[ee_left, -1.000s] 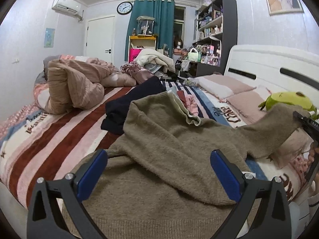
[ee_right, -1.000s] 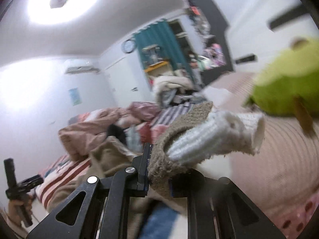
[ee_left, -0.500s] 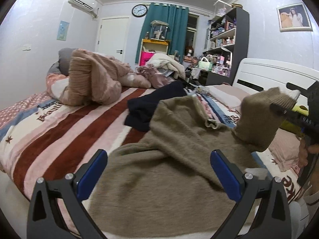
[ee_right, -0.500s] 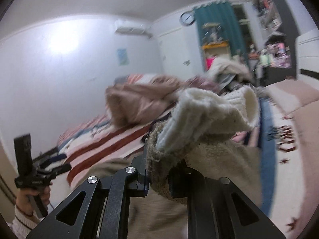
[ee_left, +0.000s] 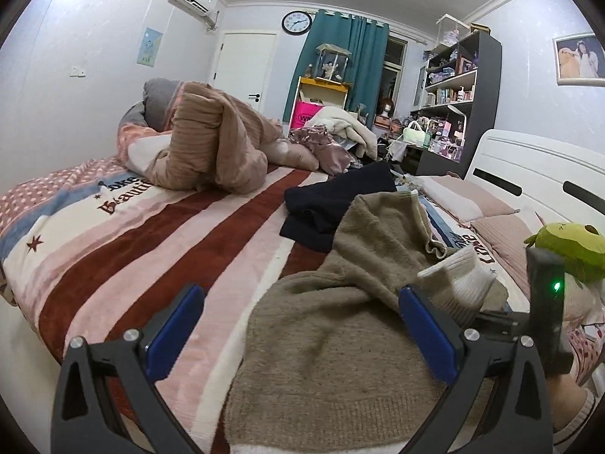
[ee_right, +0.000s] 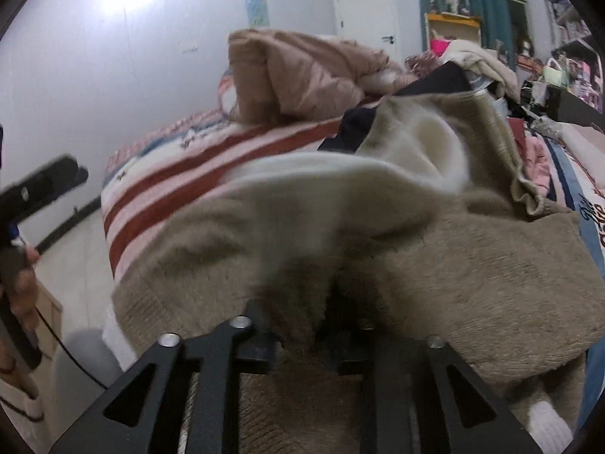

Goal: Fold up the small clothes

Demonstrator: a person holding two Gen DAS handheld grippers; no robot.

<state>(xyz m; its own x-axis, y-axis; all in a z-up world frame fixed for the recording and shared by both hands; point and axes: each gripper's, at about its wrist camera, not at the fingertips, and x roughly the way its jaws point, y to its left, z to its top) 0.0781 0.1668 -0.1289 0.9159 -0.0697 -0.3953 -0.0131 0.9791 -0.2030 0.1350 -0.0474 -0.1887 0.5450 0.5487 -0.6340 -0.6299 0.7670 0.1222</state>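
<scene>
A tan knit sweater (ee_left: 340, 340) lies spread on the striped bed; it fills the right wrist view (ee_right: 472, 257) too. My right gripper (ee_right: 302, 325) is shut on the sweater's sleeve, whose white ribbed cuff (ee_right: 340, 178) drapes forward over the sweater body. The same cuff (ee_left: 461, 280) shows in the left wrist view at the right, with the right gripper body (ee_left: 544, 302) behind it. My left gripper (ee_left: 298, 329) is open and empty, its blue pads (ee_left: 174, 329) spread over the sweater's hem and the blanket.
A dark navy garment (ee_left: 332, 204) lies just beyond the sweater. A bunched tan-pink duvet (ee_left: 215, 147) sits at the far left of the bed. A green plush toy (ee_left: 567, 249) and pillows (ee_left: 465, 196) lie by the white headboard (ee_left: 529, 162). The bed's edge (ee_right: 109, 265) drops to the floor at left.
My right gripper has carried the sleeve from the plush-toy side leftward and down over the sweater body. The left gripper has stayed open and shifted slightly left.
</scene>
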